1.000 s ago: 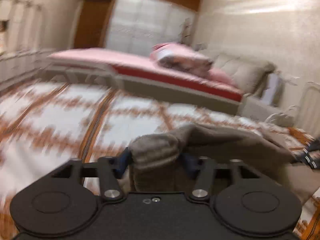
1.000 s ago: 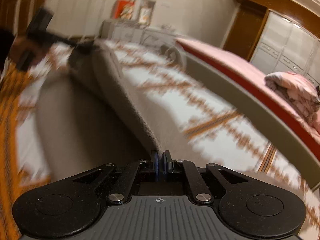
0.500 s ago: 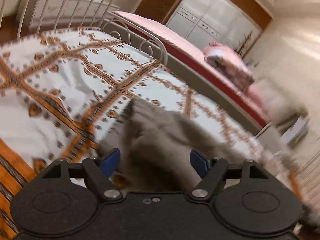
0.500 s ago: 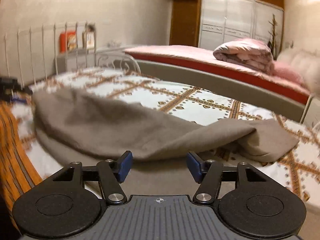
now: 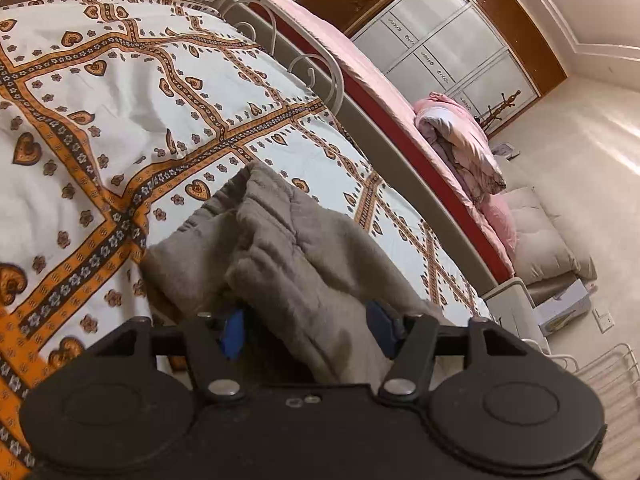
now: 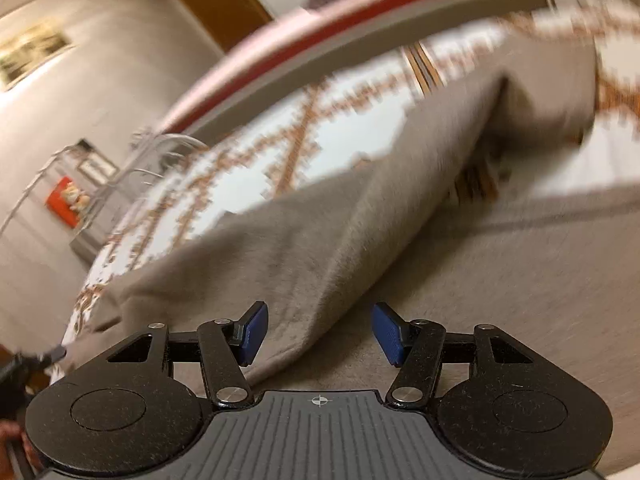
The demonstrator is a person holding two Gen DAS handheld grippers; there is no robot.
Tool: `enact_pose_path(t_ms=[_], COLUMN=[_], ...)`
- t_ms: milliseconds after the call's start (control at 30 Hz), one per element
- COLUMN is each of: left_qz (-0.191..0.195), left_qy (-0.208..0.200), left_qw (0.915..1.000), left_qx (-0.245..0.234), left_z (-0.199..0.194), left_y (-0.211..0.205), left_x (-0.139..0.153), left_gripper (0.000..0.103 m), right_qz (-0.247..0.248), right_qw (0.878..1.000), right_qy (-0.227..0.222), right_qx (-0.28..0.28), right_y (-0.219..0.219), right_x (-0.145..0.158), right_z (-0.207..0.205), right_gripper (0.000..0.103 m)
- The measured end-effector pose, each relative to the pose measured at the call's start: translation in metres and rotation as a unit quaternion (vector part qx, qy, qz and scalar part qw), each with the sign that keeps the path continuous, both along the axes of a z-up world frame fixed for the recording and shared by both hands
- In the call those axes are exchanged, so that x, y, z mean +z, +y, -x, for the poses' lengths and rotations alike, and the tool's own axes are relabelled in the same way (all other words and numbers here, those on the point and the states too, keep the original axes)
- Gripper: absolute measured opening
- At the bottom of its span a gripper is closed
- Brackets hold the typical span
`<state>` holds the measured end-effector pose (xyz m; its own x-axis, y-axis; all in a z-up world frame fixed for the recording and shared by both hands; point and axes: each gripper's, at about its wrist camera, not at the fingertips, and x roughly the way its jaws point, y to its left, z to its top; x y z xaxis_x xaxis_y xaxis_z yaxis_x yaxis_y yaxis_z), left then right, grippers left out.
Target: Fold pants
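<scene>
Left wrist view shows my left gripper spread wide, its 2 blue pads apart with the grey-brown fleece pants bunched between them; neither pad pinches the cloth. The pants lie in a rumpled fold on the white bedspread with orange heart-patterned bands. Beyond it stand a white scrolled metal bed rail, a second bed with a pink sheet and a rolled pink quilt. Right wrist view is blurred, but my right gripper is open too, hovering over the pants, which look doubled over along a raised crease, I think with their edge just reaching the gap between the pads.
</scene>
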<state>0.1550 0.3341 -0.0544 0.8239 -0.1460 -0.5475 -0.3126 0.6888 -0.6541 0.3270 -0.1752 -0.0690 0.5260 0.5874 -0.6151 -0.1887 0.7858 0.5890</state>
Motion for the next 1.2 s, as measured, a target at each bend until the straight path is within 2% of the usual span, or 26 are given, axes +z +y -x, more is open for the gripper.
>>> enact_pose_path(t_ms=[33, 67, 100, 133, 200, 333, 367, 400, 467, 500, 533, 567, 633, 733, 800, 900, 933, 967, 1000, 1033, 1067, 1133, 1167, 1200], left_qz=[0.002, 0.003, 0.004, 0.003, 0.007, -0.006, -0.015, -0.036, -0.048, -0.053, -0.06, -0.06, -0.057, -0.076, -0.092, -0.112, -0.125, -0.136, -0.146, -0.154, -0.158, -0.152, -0.15, -0.155], left_qy=[0.005, 0.012, 0.016, 0.012, -0.008, -0.089, -0.096, -0.086, -0.024, 0.034, 0.034, 0.013, 0.012, 0.014, -0.004, -0.054, -0.048, -0.02, 0.03, 0.057, 0.05, 0.04, 0.04, 0.043], left_qw=[1.0, 0.9999, 0.9998, 0.9999, 0.9999, 0.9959, 0.9951, 0.9955, 0.9984, 0.9976, 0.9971, 0.9978, 0.9982, 0.9967, 0.9955, 0.9918, 0.9906, 0.9902, 0.9884, 0.9858, 0.9856, 0.9872, 0.9875, 0.9868], left_qx=[0.004, 0.008, 0.008, 0.006, -0.004, -0.016, -0.017, -0.016, -0.019, -0.029, -0.032, -0.024, -0.017, -0.023, -0.023, -0.027, -0.027, -0.027, -0.03, -0.036, -0.035, -0.026, -0.024, -0.02], left_z=[-0.005, -0.008, -0.012, -0.015, -0.02, -0.009, -0.004, 0.0, -0.002, -0.008, -0.006, 0.0, 0.001, -0.004, -0.007, -0.011, -0.014, -0.021, -0.028, -0.03, -0.026, -0.018, -0.016, -0.012], left_y=[0.002, 0.004, 0.007, 0.009, 0.016, 0.031, 0.035, 0.038, 0.041, 0.04, 0.037, 0.035, 0.033, 0.029, 0.029, 0.027, 0.025, 0.024, 0.022, 0.021, 0.018, 0.017, 0.017, 0.015], left_x=[-0.002, -0.005, -0.008, -0.009, -0.006, 0.021, 0.023, 0.021, -0.003, -0.024, -0.034, -0.035, -0.032, -0.026, -0.012, 0.008, 0.009, 0.003, -0.008, -0.019, -0.023, -0.019, -0.016, -0.011], left_gripper=[0.04, 0.027, 0.026, 0.023, 0.02, 0.02, 0.02, 0.02, 0.02, 0.018, 0.018, 0.018, 0.018, 0.018, 0.018, 0.018, 0.018, 0.018, 0.018, 0.019, 0.021, 0.023, 0.026, 0.028], right_qz=[-0.009, -0.019, -0.024, -0.031, -0.034, -0.047, -0.048, -0.038, -0.004, 0.017, 0.037, 0.037, 0.014, 0.021, 0.012, -0.001, -0.002, 0.003, 0.015, 0.036, 0.05, 0.026, 0.023, 0.025], right_qw=[1.0, 1.0, 0.999, 0.999, 0.999, 0.994, 0.992, 0.99, 0.99, 0.992, 0.993, 0.994, 0.995, 0.995, 0.994, 0.992, 0.991, 0.991, 0.993, 0.994, 0.994, 0.995, 0.996, 0.997], right_qy=[0.012, 0.022, 0.037, 0.04, 0.014, -0.088, -0.107, -0.124, -0.111, -0.084, -0.049, -0.036, -0.05, -0.053, -0.073, -0.11, -0.117, -0.112, -0.095, -0.064, -0.045, -0.053, -0.042, -0.042], right_qx=[-0.004, -0.006, -0.008, -0.009, -0.001, 0.038, 0.049, 0.059, 0.082, 0.089, 0.096, 0.094, 0.079, 0.081, 0.081, 0.069, 0.067, 0.068, 0.069, 0.078, 0.084, 0.076, 0.074, 0.068], right_y=[0.001, 0.002, 0.001, -0.001, -0.005, -0.015, -0.015, -0.015, -0.01, -0.004, 0.002, 0.002, -0.008, -0.014, -0.019, -0.018, -0.02, -0.019, -0.013, -0.005, -0.003, -0.016, -0.021, -0.025], right_x=[-0.005, -0.01, -0.015, -0.016, -0.008, 0.038, 0.044, 0.046, 0.027, 0.008, -0.012, -0.024, -0.025, -0.024, -0.013, 0.009, 0.011, 0.007, -0.003, -0.017, -0.028, -0.026, -0.024, -0.02], right_z=[-0.007, -0.013, -0.018, -0.021, -0.016, 0.022, 0.032, 0.045, 0.055, 0.054, 0.051, 0.052, 0.06, 0.066, 0.069, 0.074, 0.077, 0.078, 0.078, 0.076, 0.077, 0.085, 0.086, 0.088], right_gripper=[0.049, 0.015, 0.008, 0.008, 0.008, 0.007, 0.006, 0.006, 0.007, 0.007, 0.007, 0.006, 0.007, 0.007, 0.007, 0.007, 0.007, 0.007, 0.007, 0.007, 0.006, 0.009, 0.02, 0.025])
